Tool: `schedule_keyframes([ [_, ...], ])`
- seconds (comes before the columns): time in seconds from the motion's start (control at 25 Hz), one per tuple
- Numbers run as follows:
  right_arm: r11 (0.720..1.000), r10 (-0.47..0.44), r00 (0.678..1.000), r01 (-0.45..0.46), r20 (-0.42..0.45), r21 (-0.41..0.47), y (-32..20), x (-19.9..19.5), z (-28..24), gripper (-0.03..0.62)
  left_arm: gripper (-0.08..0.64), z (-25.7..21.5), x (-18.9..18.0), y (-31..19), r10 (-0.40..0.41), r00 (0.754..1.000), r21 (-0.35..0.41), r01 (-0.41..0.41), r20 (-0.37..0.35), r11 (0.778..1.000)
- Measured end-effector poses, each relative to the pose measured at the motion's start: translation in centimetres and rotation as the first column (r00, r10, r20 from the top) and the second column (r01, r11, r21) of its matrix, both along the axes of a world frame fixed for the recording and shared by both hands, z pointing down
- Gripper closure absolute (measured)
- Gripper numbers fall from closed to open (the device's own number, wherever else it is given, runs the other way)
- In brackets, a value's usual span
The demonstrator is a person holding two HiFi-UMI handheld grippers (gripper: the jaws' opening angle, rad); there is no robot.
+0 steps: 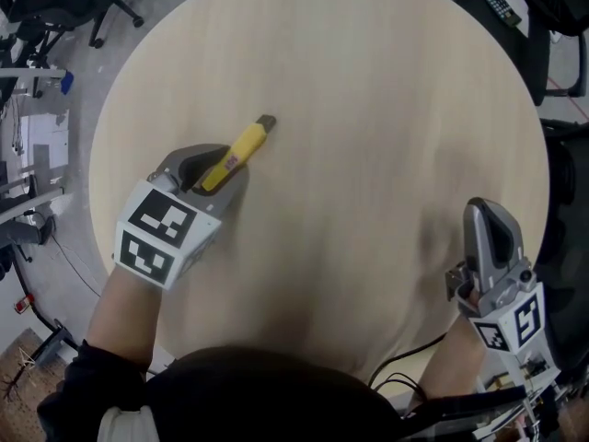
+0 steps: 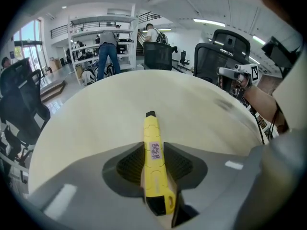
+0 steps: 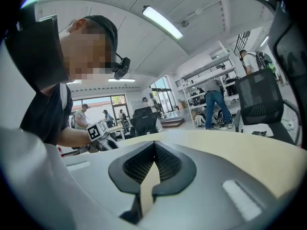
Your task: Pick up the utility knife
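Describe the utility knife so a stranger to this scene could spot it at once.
Find the round pale wooden table; the left gripper is over its left part, near the person. The utility knife is the slim bar clamped between that gripper's jaws, dark tip pointing away, the only yellow thing on the tabletop.

One utility knife (image 1: 237, 153), one round table (image 1: 368, 109), two grippers, left gripper (image 1: 218, 171), right gripper (image 1: 486, 214)
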State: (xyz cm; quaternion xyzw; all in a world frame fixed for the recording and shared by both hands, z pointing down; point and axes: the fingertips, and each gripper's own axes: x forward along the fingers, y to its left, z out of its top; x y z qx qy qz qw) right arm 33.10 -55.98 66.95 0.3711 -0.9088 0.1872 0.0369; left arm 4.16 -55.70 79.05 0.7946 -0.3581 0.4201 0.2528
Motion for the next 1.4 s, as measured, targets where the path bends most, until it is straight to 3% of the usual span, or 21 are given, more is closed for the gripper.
schedule_keyframes([
  [0.2, 1.0, 0.013, 1.0, -0.013, -0.004, -0.004, 0.2, -0.1, -0.7, 0.577, 0.436, -1.0, 0.4, 0.1, 0.0, 0.998, 0.006, 0.0, -0.06, 1.0],
  [0.56, 0.999, 0.049, 0.999, -0.049, -0.022, -0.006, 2.4, 0.7, -4.9, 0.577, 0.436, -8.1, 0.7, -0.5, -0.031, 0.985, 0.112, 0.051, -0.171, 0.992],
  [1.04, 0.995, 0.1, 0.994, -0.099, -0.039, 0.027, 8.1, 0.7, -14.2, 0.577, 0.436, -21.2, 0.1, 1.9, -0.014, 0.943, 0.248, 0.102, -0.333, 0.963],
  [1.4, 0.989, 0.139, 0.988, -0.135, -0.066, 0.061, 13.6, -2.5, -21.6, 0.577, 0.436, -29.6, -3.9, 6.5, 0.02, 0.902, 0.306, 0.125, -0.431, 0.944],
])
